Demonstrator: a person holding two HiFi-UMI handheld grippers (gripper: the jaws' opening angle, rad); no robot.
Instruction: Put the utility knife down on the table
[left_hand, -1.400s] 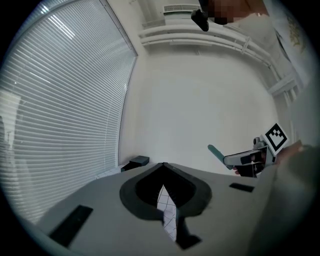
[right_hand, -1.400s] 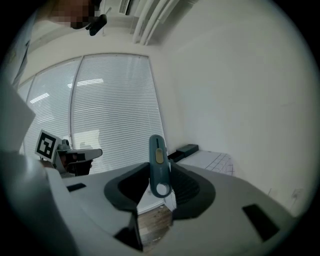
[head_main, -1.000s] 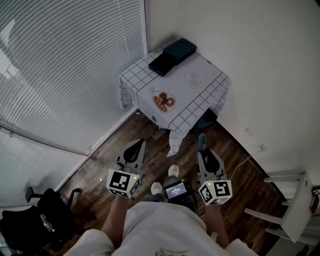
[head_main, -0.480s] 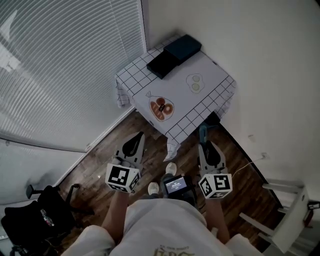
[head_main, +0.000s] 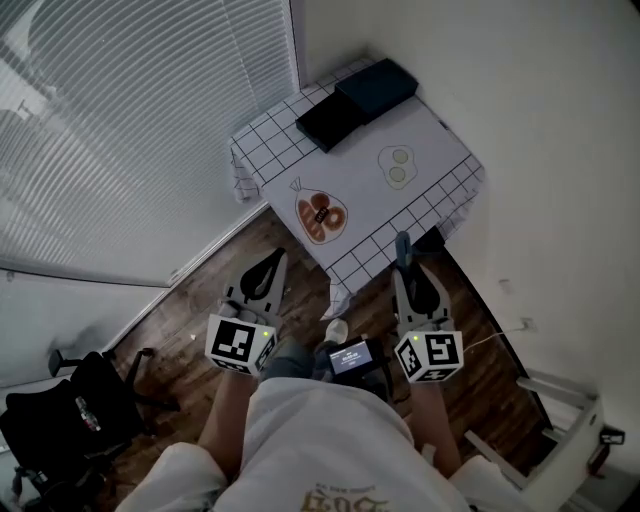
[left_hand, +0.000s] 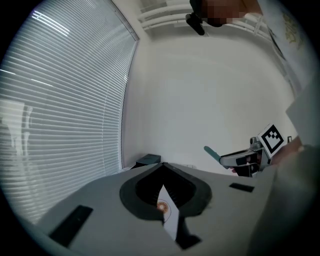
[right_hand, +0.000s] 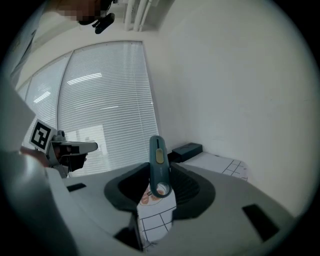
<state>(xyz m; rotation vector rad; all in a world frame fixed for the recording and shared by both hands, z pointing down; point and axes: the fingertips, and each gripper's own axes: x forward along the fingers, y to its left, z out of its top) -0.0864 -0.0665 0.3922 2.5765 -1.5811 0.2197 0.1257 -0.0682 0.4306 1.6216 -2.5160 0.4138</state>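
Observation:
A teal utility knife (head_main: 403, 250) sticks up out of my right gripper (head_main: 406, 276), which is shut on its lower end. In the right gripper view the knife (right_hand: 158, 159) stands upright between the jaws, its yellow slider facing the camera. The small table (head_main: 440, 150), under a white grid-edged cloth, lies just ahead; the knife's tip hangs at its near edge, above the floor. My left gripper (head_main: 268, 264) is shut with nothing in it and is held over the wooden floor, left of the table's near corner. In the left gripper view the right gripper (left_hand: 242, 160) and knife (left_hand: 212, 152) show to the right.
Two dark flat boxes (head_main: 356, 103) lie at the table's far corner. Printed pictures of a bag (head_main: 320, 216) and eggs (head_main: 397, 166) mark the cloth. Window blinds (head_main: 120, 120) fill the left, a white wall the right. A black chair (head_main: 70, 410) stands at lower left.
The person has stepped closer to the table, so it sits nearer both grippers. The knife stays held in the right gripper; the left stays shut.

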